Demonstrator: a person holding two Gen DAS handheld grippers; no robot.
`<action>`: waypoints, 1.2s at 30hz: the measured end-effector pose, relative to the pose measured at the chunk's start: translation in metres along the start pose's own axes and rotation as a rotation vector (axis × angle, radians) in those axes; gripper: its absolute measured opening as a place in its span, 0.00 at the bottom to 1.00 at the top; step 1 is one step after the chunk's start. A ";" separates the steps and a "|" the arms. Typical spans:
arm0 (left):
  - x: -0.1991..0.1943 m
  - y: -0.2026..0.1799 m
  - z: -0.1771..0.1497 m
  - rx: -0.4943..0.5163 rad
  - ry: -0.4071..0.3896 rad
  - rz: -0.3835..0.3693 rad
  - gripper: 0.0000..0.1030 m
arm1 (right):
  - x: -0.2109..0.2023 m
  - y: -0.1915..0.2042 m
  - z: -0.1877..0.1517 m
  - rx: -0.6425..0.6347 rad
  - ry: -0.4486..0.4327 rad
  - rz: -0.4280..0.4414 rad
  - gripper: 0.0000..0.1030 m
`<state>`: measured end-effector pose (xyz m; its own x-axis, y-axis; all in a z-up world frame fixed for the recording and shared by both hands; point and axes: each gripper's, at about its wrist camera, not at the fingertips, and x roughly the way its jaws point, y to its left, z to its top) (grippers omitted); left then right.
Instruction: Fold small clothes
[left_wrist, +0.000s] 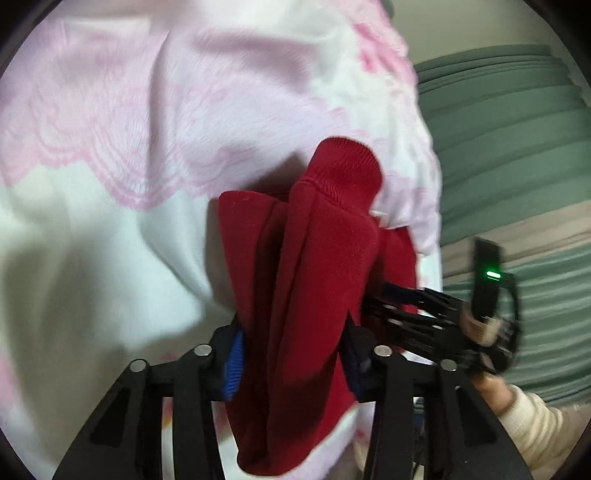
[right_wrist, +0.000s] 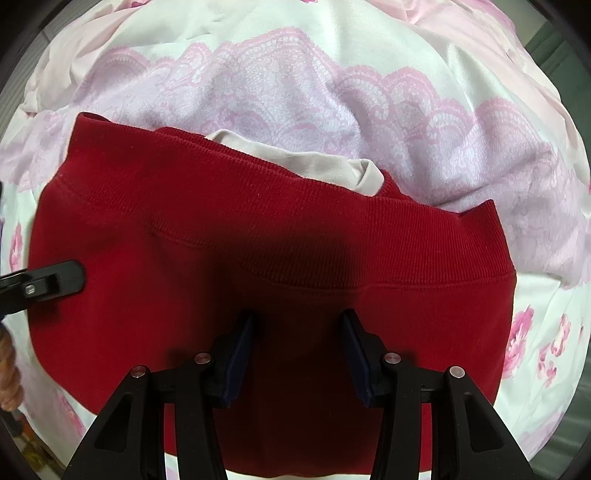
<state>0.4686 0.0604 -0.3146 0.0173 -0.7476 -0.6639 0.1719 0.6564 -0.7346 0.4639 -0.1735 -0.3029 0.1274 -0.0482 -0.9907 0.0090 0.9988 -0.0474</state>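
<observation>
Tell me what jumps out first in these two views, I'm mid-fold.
The red garment dominates: it lies spread on the pink-and-white floral bedsheet below the right gripper, with a pale lining peeking past its ribbed hem. In the left wrist view, a bunched fold with a ribbed cuff stands between the jaws of the left gripper. A green striped cover lies right of the sheet.

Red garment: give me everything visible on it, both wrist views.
The red garment is a soft, fleecy knit with a ribbed band along its far edge and a pale lining showing at the opening. It lies on the pink lace-print sheet. In the left wrist view a bunched, pleated part with a ribbed cuff sits between the left gripper's blue pads. The right gripper stands over its middle.
</observation>
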 end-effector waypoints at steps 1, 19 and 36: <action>-0.006 -0.006 -0.003 0.010 -0.009 -0.005 0.42 | 0.000 -0.001 0.000 0.004 -0.002 0.003 0.46; 0.004 -0.008 -0.006 -0.013 -0.004 0.099 0.39 | 0.003 -0.020 -0.007 0.019 -0.021 0.041 0.46; -0.013 -0.011 -0.018 -0.154 -0.055 0.126 0.25 | -0.019 -0.014 -0.024 0.011 -0.059 0.041 0.46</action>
<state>0.4490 0.0648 -0.3007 0.0839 -0.6599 -0.7467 0.0122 0.7499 -0.6614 0.4371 -0.1866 -0.2865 0.1859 -0.0073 -0.9825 0.0129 0.9999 -0.0050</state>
